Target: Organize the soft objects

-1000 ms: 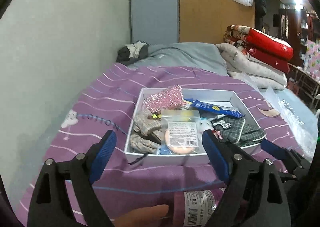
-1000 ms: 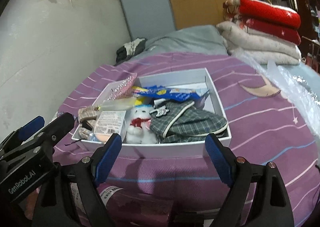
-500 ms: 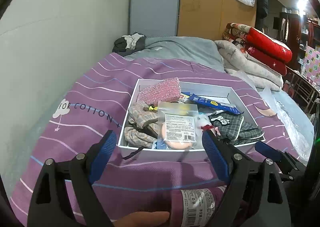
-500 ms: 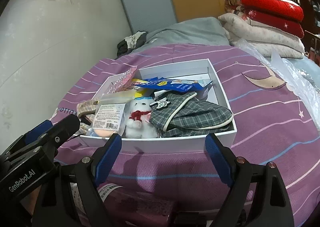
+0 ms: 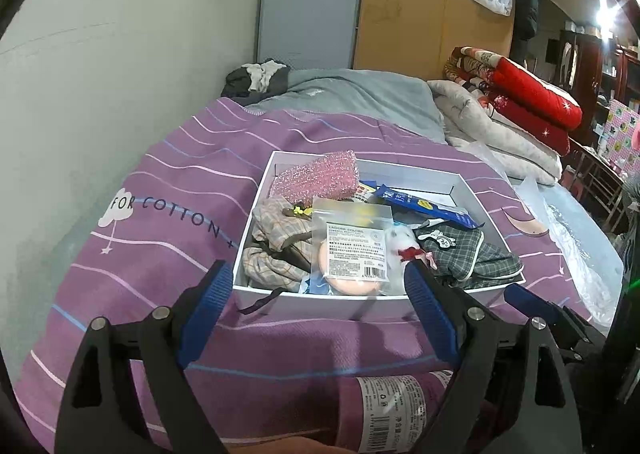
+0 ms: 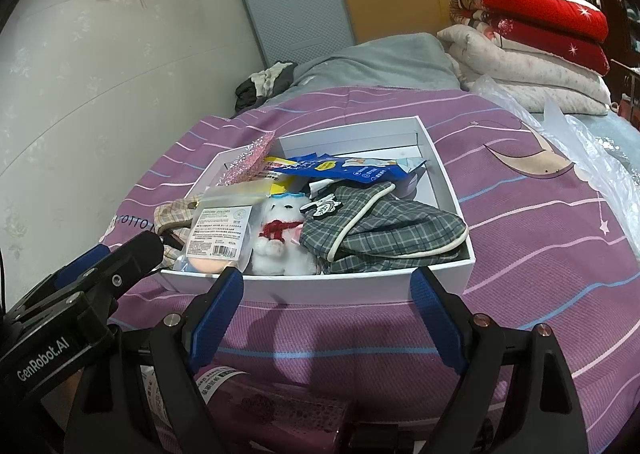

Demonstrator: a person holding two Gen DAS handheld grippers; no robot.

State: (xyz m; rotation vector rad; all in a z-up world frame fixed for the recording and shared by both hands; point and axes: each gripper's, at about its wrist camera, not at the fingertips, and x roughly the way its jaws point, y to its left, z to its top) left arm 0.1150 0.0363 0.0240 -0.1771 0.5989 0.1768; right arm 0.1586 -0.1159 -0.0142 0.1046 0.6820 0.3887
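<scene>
A white box sits on the purple bed cover. It holds a pink glittery sponge, beige plaid cloth, a bagged powder puff, a white plush bear, a grey plaid cloth and a blue packet. My left gripper is open and empty just before the box's near wall. My right gripper is open and empty, also in front of the box.
Folded red and white quilts are stacked at the back right, with a grey blanket behind the box. Clear plastic wrap lies to the right. A wall runs along the left. A purple labelled package lies below the grippers.
Both grippers have moved a little closer to the box and higher, so the box looks larger and more seen from above. Both stayed open.
</scene>
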